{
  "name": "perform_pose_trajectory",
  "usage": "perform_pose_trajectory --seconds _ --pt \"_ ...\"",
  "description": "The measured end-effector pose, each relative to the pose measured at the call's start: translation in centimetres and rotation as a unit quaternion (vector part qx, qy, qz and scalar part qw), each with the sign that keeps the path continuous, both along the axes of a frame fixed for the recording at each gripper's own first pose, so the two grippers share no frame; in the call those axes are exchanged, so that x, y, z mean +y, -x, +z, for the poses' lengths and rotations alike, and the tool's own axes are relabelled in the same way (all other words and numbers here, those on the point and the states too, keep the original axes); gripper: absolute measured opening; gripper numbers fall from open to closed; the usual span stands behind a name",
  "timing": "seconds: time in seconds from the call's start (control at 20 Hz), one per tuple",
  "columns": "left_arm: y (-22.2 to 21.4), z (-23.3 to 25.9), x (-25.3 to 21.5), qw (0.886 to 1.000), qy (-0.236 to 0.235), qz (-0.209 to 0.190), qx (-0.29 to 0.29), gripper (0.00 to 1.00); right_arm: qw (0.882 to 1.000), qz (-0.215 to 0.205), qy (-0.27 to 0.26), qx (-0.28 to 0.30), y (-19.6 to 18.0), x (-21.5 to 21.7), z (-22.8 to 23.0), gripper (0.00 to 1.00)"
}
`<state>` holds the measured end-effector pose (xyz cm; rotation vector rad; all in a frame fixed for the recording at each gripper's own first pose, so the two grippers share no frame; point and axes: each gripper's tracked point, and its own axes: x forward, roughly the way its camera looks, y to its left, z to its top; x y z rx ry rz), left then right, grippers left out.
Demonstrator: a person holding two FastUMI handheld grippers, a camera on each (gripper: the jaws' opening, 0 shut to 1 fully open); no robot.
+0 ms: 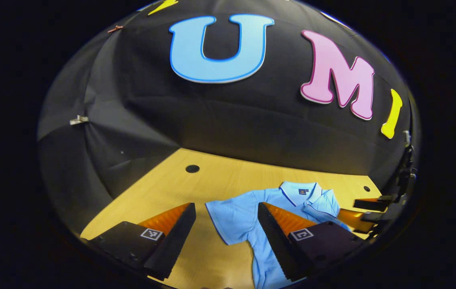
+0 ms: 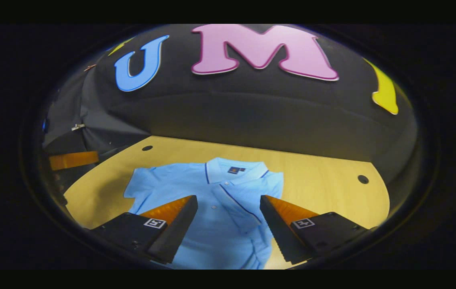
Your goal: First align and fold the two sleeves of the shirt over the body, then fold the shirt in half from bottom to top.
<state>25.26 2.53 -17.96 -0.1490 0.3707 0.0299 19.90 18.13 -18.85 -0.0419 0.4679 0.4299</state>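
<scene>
A light blue polo shirt [image 2: 220, 224] lies flat, collar [image 2: 234, 168] toward the booth wall, on a wooden table [image 2: 324, 188]. In the right gripper view one sleeve [image 2: 143, 186] is spread out to the left, and the other sleeve [image 2: 244, 208] lies folded over the body. My right gripper [image 2: 228, 199] is open above the chest, holding nothing. My left gripper [image 1: 226, 206] is open over the spread sleeve [image 1: 228, 220] of the shirt [image 1: 264, 265], also holding nothing. The right gripper [image 1: 359, 210] shows at the far right of the left gripper view, beside the collar [image 1: 302, 192].
The tabletop has small round holes near its back corners [image 1: 192, 168] [image 2: 363, 179]. Black cloth walls close the table in at the back and left. Bare wood lies to the right of the shirt [image 2: 332, 200] and to the left of the spread sleeve [image 1: 151, 192].
</scene>
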Motion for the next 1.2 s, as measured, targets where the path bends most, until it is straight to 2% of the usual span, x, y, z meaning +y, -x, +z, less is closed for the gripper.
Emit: perform_pose_trajectory --seconds 0.25,0.4,0.55,0.6,0.65,0.8,0.85,0.9,1.05,1.15,1.2 --pt "-7.1 -6.6 1.9 0.999 -0.013 -0.003 0.037 0.99 0.998 -0.045 -0.001 -0.032 1.4 -7.3 2.7 0.98" --pt "-10.4 -10.2 2.4 0.998 -0.034 -0.001 0.06 0.99 0.995 -0.062 -0.023 -0.074 2.8 -8.9 4.9 0.99" --pt "-11.6 -12.5 2.6 0.996 -0.039 0.009 0.086 0.99 0.996 -0.065 -0.014 -0.065 4.3 -9.7 2.9 0.99" --pt "-11.8 -12.5 2.6 0.995 -0.047 0.01 0.083 0.99 0.996 -0.066 0.0 -0.058 4.5 -10.1 1.8 0.94" --pt "-12.1 -12.7 2.3 0.995 -0.051 0.004 0.083 1.0 0.996 -0.071 0.009 -0.05 4.7 -10.6 0.9 0.99" --pt "-12.4 -12.7 1.6 0.995 -0.054 -0.01 0.081 0.97 0.996 -0.087 -0.011 -0.021 5.0 -11.0 -0.4 1.0" --pt "-12.5 -12.8 1.2 0.995 -0.053 -0.018 0.081 0.86 0.995 -0.093 -0.015 -0.016 5.2 -11.3 -0.9 1.0" --pt "-12.6 -12.7 0.9 0.995 -0.053 -0.024 0.08 0.83 0.995 -0.098 -0.016 -0.012 5.5 -11.5 -1.2 1.0" --pt "-12.7 -12.7 0.2 0.996 -0.047 -0.03 0.076 0.42 0.995 -0.102 -0.019 -0.005 6.2 -12.1 -1.5 0.99" --pt "-12.8 -12.5 0.1 0.996 -0.054 -0.02 0.073 0.16 0.994 -0.103 -0.019 -0.002 6.5 -12.4 -1.6 1.0" --pt "-12.8 -12.6 0.1 0.995 -0.06 -0.014 0.079 0.12 0.994 -0.104 -0.019 0.001 6.7 -12.7 -1.6 1.0"
